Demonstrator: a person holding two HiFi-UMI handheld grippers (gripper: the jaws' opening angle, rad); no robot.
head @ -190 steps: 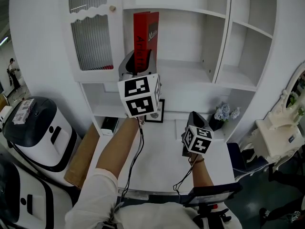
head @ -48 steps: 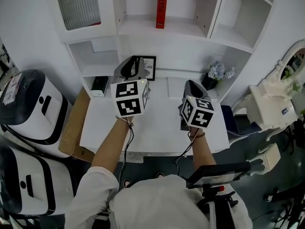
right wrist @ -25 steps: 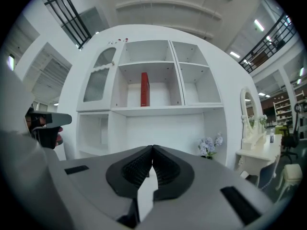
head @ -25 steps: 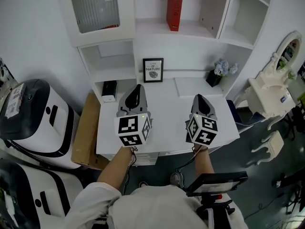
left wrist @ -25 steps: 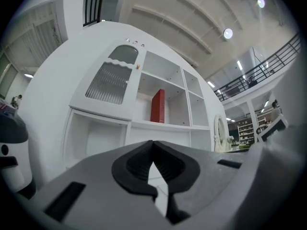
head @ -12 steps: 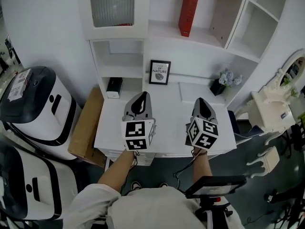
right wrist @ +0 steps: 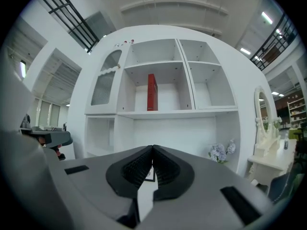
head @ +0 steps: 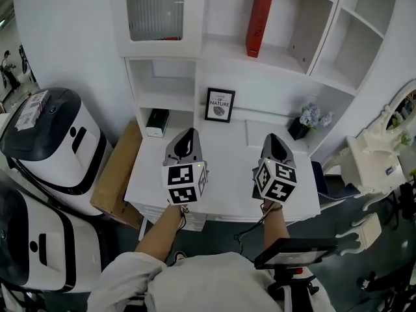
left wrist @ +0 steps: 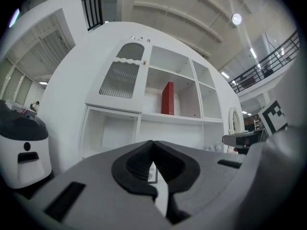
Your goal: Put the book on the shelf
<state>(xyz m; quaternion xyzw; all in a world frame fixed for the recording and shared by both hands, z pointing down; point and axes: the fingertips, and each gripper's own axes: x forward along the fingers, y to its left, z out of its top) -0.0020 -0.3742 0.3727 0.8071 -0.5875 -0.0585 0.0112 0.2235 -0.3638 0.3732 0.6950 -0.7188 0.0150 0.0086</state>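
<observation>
The red book [head: 259, 13] stands upright on the white shelf [head: 260, 52], alone in the middle compartment; it also shows as a red book [left wrist: 167, 98] in the left gripper view and a red book [right wrist: 152, 92] in the right gripper view. My left gripper [head: 187, 137] hangs over the white desk [head: 224, 187], shut and empty. Beside it my right gripper [head: 273, 141] is shut too, with nothing in it. Both grippers are well below and in front of the book, apart from it. In each gripper view the jaws meet at the tips: left gripper [left wrist: 153, 143], right gripper [right wrist: 152, 147].
A small framed picture [head: 220, 104] and a pot of pale flowers [head: 309, 119] stand at the back of the desk. A dark box [head: 155, 122] sits in the lower left cubby. White and black machines [head: 49, 145] and a cardboard sheet [head: 117, 168] are at the left, a white dresser [head: 383, 158] at the right.
Earlier my left gripper was up at the shelf by the book; since then both grippers have drawn back over the desk. In the last second the view shifted slightly; the grippers stay shut.
</observation>
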